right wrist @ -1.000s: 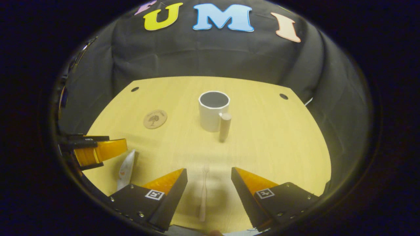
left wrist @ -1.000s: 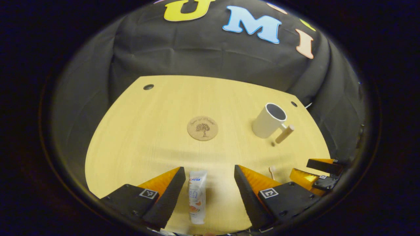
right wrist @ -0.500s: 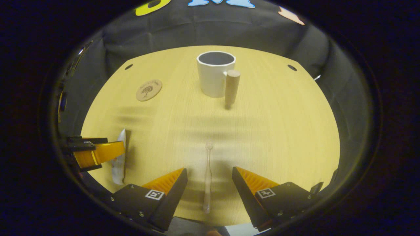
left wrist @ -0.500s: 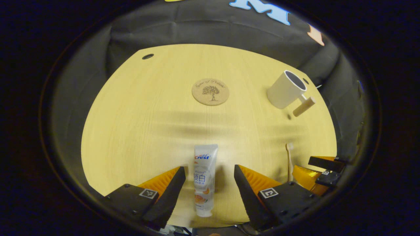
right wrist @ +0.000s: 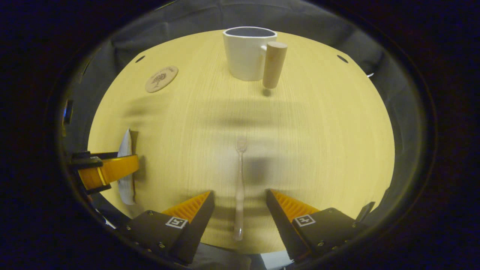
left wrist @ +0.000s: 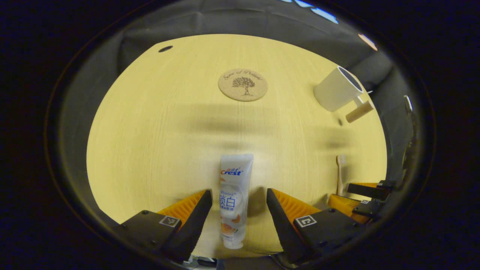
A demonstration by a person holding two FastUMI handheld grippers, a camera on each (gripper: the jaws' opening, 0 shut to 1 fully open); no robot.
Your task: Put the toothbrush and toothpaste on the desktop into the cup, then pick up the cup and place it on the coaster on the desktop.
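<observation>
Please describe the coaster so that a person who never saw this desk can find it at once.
Start from the pale wooden desk before the black cloth wall. In the left gripper view the coaster lies flat toward the far edge, left of the white cup and beyond the toothpaste. It is the one round, flat, brown disc, with a small tree printed on it.

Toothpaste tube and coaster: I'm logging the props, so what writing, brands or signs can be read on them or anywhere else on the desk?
toothpaste: printed label, blue brand word above larger characters; not quoted here.
coaster: curved script over a tree emblem, too blurred to read.
cup: no print visible.
</observation>
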